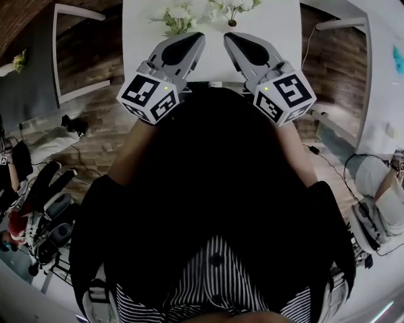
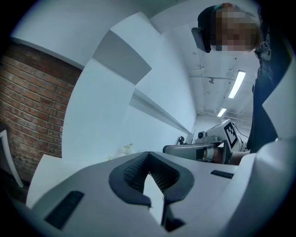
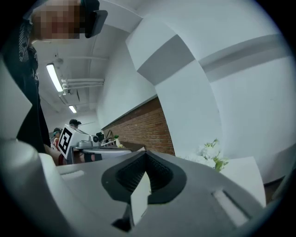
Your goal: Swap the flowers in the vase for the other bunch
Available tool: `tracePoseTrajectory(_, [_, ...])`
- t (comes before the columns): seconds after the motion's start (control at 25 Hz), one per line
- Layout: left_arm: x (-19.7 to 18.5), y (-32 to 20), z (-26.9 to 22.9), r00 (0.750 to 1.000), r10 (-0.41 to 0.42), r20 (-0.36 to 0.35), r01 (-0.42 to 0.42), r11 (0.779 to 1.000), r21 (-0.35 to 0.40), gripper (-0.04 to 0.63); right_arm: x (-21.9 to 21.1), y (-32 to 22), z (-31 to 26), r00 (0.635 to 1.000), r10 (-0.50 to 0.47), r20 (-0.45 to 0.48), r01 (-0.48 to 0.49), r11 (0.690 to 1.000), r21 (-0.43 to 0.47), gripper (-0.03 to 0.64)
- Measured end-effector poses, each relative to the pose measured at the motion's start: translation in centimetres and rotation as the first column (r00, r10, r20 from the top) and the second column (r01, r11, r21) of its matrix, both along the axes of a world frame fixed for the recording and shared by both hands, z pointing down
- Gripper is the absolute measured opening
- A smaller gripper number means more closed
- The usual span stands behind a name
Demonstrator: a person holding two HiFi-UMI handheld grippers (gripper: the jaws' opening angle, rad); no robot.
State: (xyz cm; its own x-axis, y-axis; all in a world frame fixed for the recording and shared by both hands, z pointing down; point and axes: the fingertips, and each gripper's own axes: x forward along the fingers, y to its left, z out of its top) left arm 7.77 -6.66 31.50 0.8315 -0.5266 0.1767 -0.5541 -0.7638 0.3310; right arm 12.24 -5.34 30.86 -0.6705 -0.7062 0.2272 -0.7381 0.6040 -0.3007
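Left tongs point(image 2: 148, 155): pads are pressing together, gripping nothing. Right tongs point(image 3: 145, 155): likewise sitting closed and empty. The person is holding both up side by side, tips pointing toward the white bench point(image 1: 271, 31) and touching nothing. White flowers point(image 1: 178, 15) are lying or standing on the bench just beyond the tips; I cannot tell which bunch is in a vase.
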Motion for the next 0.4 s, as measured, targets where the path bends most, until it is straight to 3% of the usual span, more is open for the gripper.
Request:
tracePoseTrajectory(0.2, [-3.2,2.2,-0.2,0.997,-0.082,0.007,0.082,0.996,-0.024,0.006,-0.4,-0.7,0.9,0.997,-0.072,-0.014,0.072,0.997,0.000,0.002])
tracePoseTrajectory(0.4, [-9.2,-0.3,-3.2,0.988,-0.152,0.028,0.154,0.986,-0.057,0.008,-6.3,-4.5,-1.7,0.982,-0.187,-0.013,0.187,0.982,0.021,0.002])
